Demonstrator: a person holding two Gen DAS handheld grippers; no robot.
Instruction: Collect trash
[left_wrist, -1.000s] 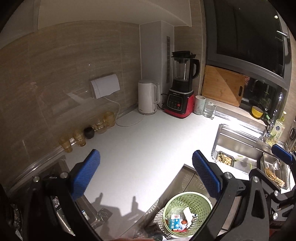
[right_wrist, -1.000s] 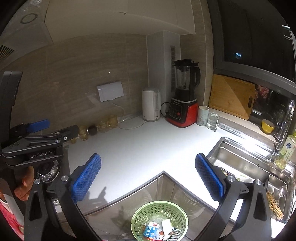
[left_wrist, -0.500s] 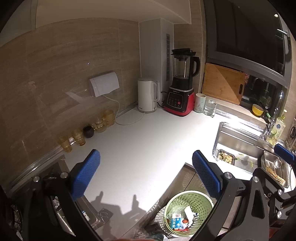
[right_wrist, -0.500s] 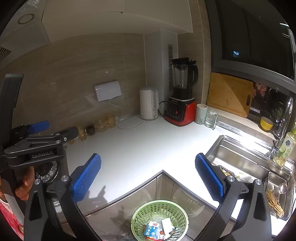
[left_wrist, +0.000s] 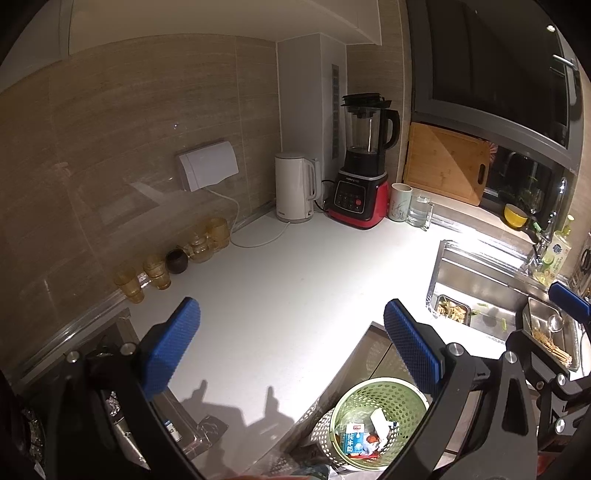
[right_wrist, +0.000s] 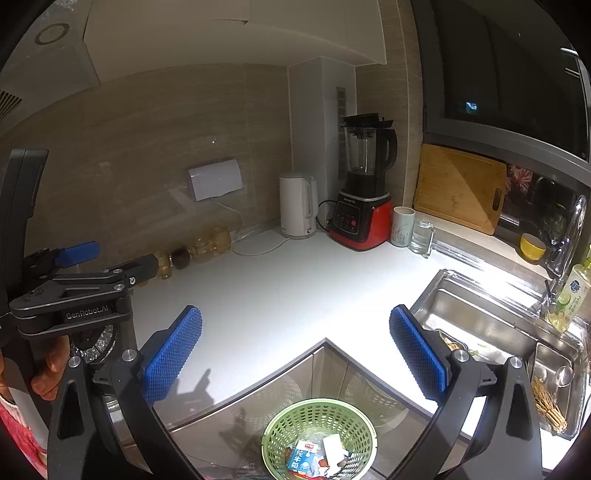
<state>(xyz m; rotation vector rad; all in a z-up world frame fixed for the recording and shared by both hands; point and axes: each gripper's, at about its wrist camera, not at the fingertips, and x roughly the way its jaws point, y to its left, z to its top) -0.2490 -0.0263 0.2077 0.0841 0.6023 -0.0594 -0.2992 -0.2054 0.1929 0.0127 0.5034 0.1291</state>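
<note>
Left wrist view: the left hand-held gripper hangs over the white table with its blue pads wide apart, gripping nothing. Below the table's edge stands a green basket holding trash, among it a blue milk carton and a white scrap. A kettle and a red blender stand at the back wall; the sink lies to the right.

Right wrist view: the right hand-held gripper is likewise spread open and empty (both pads show bare). The basket sits on the floor directly below, between the pads, with the carton inside. At the left edge a hand grips the other gripper's handle. A cutting board leans behind the sink.
</note>
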